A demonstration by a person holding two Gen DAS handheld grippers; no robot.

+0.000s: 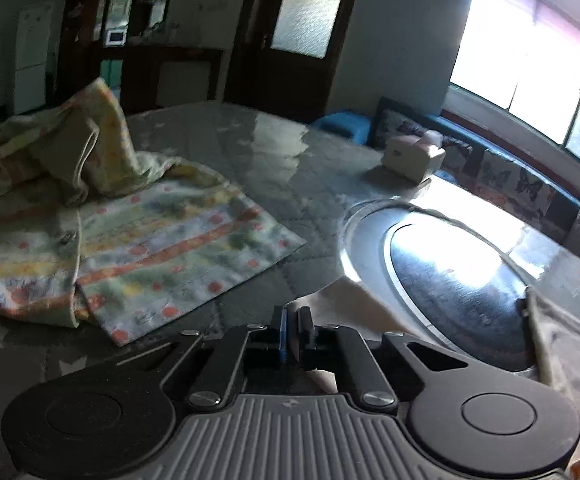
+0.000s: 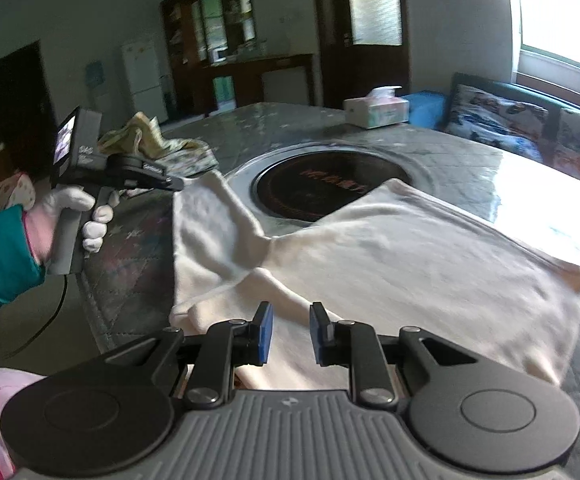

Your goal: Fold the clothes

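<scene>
No text fully readable in either view. Closest: red characters across the black glass disc of the round cooktop [image 2: 331, 188] set in the tabletop [image 2: 469, 160], right wrist view, too blurred to make out. Small whitish lettering on the side of the camera block [image 2: 86, 140] above the left claw's handle, also illegible. Tiny embossed logo mark, no letters, on the grey ribbed housing [image 2: 288, 402] in front of the right wrist cam; same mark in the left wrist view. Tissue box [image 2: 375, 110]: coloured print, no words legible. Nothing else w/ writing.
</scene>
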